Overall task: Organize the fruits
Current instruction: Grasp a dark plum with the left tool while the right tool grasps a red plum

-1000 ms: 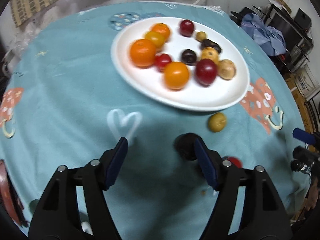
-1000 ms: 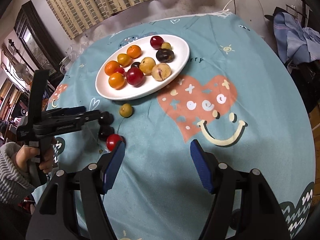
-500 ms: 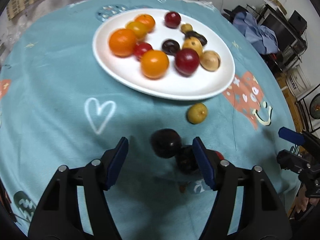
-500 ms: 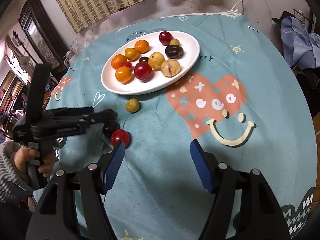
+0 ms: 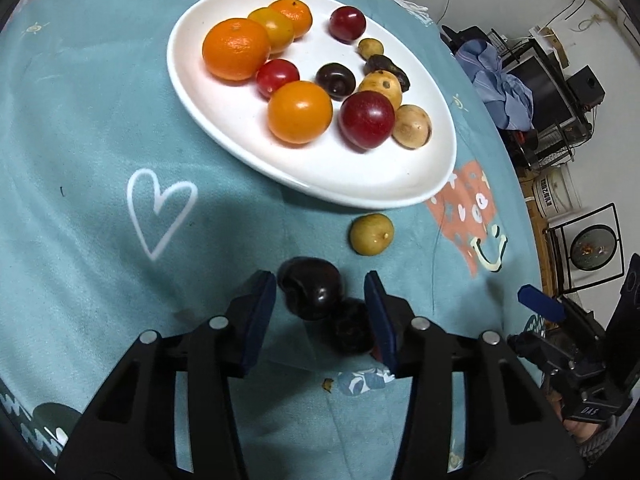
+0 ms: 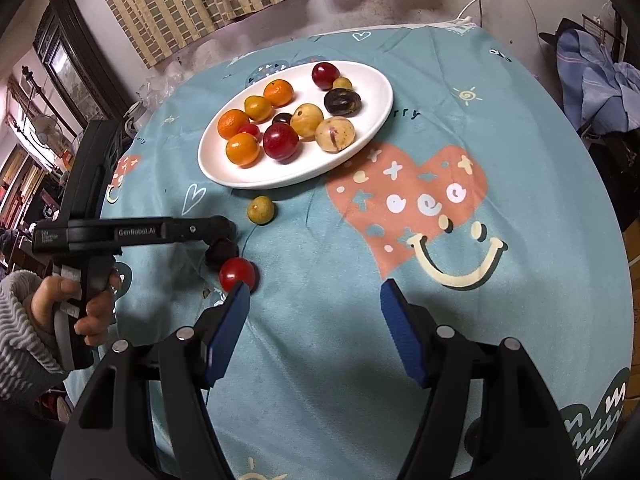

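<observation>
A white oval plate holds several fruits: oranges, red and dark plums, yellow ones. On the cloth lie a yellow-green fruit, two dark plums and a red tomato. My left gripper is open, low over the cloth, with the nearer dark plum between its fingers; its pads do not touch it. In the right wrist view the left gripper's tip hides that plum. My right gripper is open and empty, its left finger beside the red tomato.
The round table has a teal cloth with heart and smiley prints. Clutter, a chair with blue clothes and shelves stand beyond the table's right edge. A cabinet and curtain are behind it.
My left gripper has moved right and forward, bringing the dark plum between its fingers, and its jaws have narrowed. My right gripper has drifted slightly toward the red tomato.
</observation>
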Available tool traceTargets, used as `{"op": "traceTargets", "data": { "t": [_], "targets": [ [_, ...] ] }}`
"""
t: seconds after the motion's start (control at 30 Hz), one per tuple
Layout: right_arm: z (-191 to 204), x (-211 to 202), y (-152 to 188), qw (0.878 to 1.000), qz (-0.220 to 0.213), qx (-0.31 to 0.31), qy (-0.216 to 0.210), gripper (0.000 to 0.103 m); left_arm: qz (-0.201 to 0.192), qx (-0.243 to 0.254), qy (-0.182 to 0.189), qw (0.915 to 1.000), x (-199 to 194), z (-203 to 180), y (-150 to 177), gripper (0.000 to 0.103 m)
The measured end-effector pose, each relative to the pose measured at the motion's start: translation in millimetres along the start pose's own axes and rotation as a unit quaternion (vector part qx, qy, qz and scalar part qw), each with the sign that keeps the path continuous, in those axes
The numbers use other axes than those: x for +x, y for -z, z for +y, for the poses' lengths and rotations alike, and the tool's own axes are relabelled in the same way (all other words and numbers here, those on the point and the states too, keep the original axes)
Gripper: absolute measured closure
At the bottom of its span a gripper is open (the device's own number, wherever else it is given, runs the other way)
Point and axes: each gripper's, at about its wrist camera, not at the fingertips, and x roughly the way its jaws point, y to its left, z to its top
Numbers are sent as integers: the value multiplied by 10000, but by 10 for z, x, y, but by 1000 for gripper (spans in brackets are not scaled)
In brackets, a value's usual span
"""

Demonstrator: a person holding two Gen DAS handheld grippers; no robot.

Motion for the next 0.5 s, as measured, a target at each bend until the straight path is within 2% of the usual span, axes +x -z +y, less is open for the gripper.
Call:
{"op": "traceTargets", "data": {
  "t": [0.1,0.23,0.37,0.47,0.5],
  "targets": [
    [-17,11,0,10000,8,46,0,35,126,55,-44,9999,16,-44,25,61],
    [-22,17,8,10000,22,68,-4,35,308,-213,76,9993,74,-42,-4,62],
    [-16,5,5,10000,6,50,-5,35,344,-205,-83,9992,165,-119,-65,64],
    [-24,-12,12,10000,-28,67,-7,35,305,-157,-168,9993,169,-124,-51,74],
    [-24,-12,16,10000,-30,73,-10,35,283,-157,-134,9994,158,-114,-42,74]
  ]
}}
